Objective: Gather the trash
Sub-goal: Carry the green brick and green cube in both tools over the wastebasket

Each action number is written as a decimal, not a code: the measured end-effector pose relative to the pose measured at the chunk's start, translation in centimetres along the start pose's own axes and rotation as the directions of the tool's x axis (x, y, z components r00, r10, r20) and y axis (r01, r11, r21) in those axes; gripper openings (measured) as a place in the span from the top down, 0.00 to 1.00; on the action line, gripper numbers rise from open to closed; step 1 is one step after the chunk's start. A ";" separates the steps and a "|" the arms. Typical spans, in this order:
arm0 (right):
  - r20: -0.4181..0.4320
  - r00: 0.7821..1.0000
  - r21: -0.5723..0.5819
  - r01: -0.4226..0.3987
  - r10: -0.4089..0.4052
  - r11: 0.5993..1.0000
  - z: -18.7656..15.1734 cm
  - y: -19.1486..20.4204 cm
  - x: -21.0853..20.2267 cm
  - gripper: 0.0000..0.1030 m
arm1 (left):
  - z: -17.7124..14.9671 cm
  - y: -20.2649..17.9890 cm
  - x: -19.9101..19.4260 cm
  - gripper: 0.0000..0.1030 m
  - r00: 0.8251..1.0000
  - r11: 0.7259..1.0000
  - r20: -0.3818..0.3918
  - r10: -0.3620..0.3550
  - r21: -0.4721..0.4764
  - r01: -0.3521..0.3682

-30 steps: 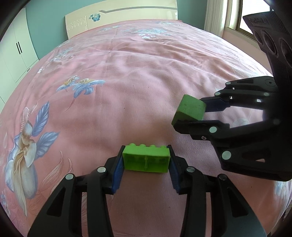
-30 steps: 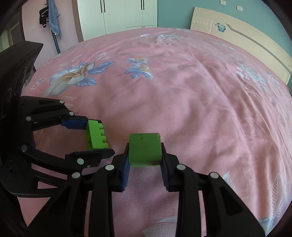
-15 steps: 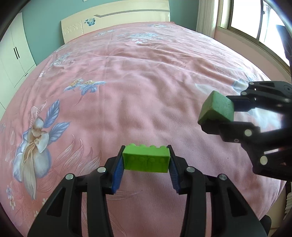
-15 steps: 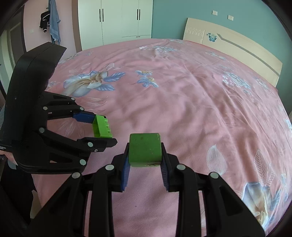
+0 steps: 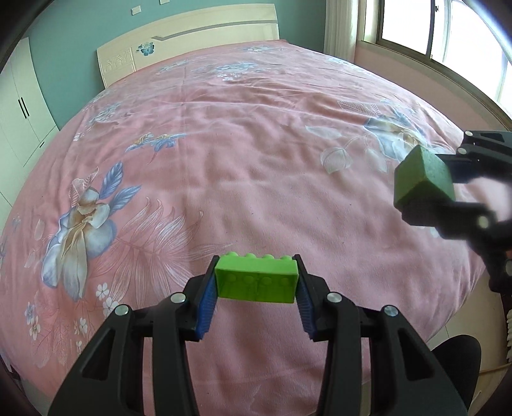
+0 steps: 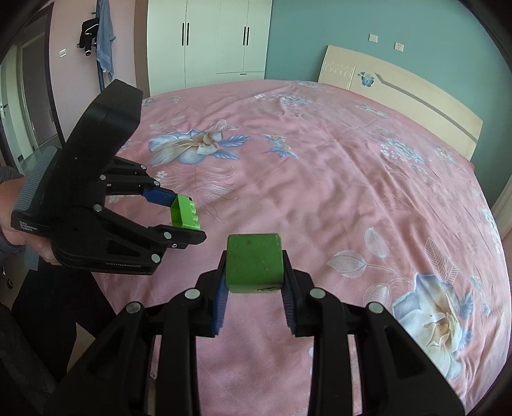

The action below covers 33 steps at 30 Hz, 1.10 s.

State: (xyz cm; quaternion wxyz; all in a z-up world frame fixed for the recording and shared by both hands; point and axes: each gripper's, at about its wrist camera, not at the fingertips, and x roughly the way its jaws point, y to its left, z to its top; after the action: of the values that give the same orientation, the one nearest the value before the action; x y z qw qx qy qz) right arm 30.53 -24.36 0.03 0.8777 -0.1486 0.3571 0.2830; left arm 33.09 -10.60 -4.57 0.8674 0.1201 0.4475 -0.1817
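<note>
A bright green studded toy brick (image 5: 256,281) is clamped between the blue pads of my left gripper (image 5: 256,286), held in the air above the pink bedspread. In the right wrist view the same brick (image 6: 185,213) shows at the left, end-on in the left gripper (image 6: 179,217). My right gripper (image 6: 254,272) is shut on a dark green foam cube (image 6: 254,267), also lifted off the bed. That cube (image 5: 422,180) appears at the right edge of the left wrist view. The two grippers hang side by side, apart.
The pink flowered bedspread (image 5: 240,144) fills both views, with a cream headboard (image 5: 188,41) at the far end. White wardrobes (image 6: 208,35) stand beyond the bed, a window (image 5: 432,28) to the right. A hand (image 6: 19,208) holds the left gripper.
Both grippers have drawn back and up from the bedspread, each keeping its green piece. More of the bed and room shows now, and the right gripper has slid toward the left view's edge.
</note>
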 end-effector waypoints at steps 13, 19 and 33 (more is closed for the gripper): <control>0.005 1.000 0.031 0.025 -0.025 0.999 -5.0 6.4 -5.6 0.70 | -7.0 -1.7 -3.5 0.56 1.000 0.999 -0.012 -0.015 0.029 0.016; -0.004 1.000 0.067 0.026 -0.026 0.997 -7.5 8.6 -7.0 0.70 | -9.7 -2.7 -4.4 0.55 0.999 0.999 -0.024 -0.022 0.042 0.023; -0.042 0.999 0.116 -0.017 0.021 0.993 -13.6 14.0 -8.3 0.70 | -15.9 -5.0 -5.5 0.55 0.996 0.996 -0.062 -0.063 0.063 0.067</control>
State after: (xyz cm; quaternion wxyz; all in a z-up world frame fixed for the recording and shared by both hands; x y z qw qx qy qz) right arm 9.85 -22.76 -4.39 0.8742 -0.1000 0.3932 0.2668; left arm 16.41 -8.05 -9.41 0.8429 0.1391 0.4708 -0.2204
